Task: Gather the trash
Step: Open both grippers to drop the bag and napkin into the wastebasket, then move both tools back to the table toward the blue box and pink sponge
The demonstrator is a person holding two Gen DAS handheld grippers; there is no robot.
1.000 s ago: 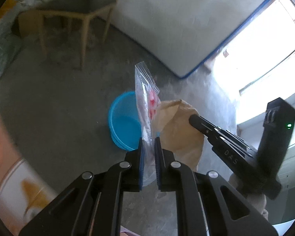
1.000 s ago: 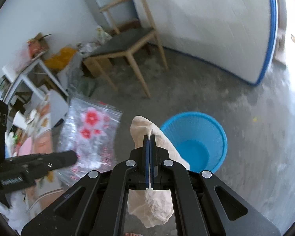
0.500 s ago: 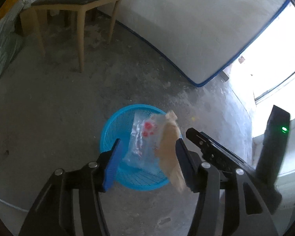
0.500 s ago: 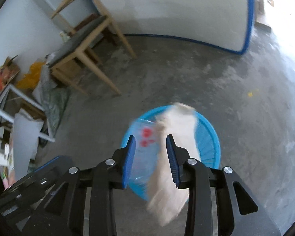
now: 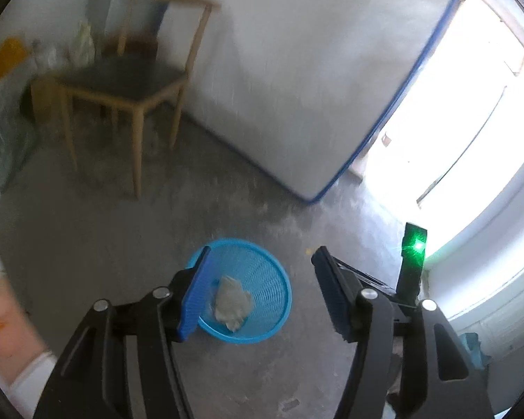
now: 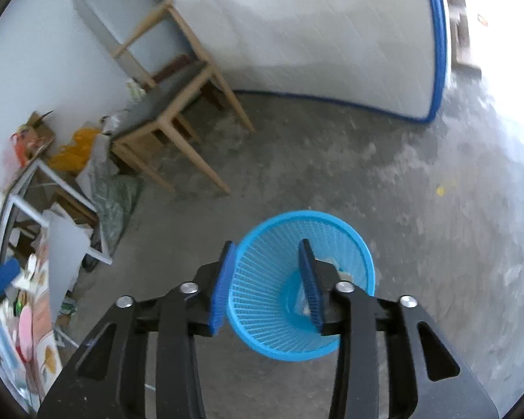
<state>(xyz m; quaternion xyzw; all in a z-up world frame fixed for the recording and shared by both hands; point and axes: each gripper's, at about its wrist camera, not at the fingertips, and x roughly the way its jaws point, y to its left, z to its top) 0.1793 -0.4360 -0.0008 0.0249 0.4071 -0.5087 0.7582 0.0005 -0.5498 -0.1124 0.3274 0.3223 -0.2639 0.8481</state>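
Note:
A blue mesh waste basket (image 5: 262, 272) stands on the concrete floor and also shows in the right wrist view (image 6: 272, 244). Crumpled trash (image 5: 232, 302) lies at its bottom; in the right wrist view only a pale bit (image 6: 344, 274) shows past the right finger. My left gripper (image 5: 262, 289) is open and empty above the basket. My right gripper (image 6: 267, 279) is open and empty over the basket's mouth. Part of the right gripper with a green light (image 5: 414, 244) shows at the right of the left wrist view.
A wooden chair (image 5: 129, 80) stands at the back left, also in the right wrist view (image 6: 171, 104). A white mattress with blue edging (image 6: 314, 35) leans on the wall. Clutter and a white frame table (image 6: 35, 202) fill the left side. A bright doorway (image 5: 471, 122) is at right.
Both grippers opened and let go of the plastic bag and the brown paper, which fell into the blue basket. Both grippers have since risen away from the basket.

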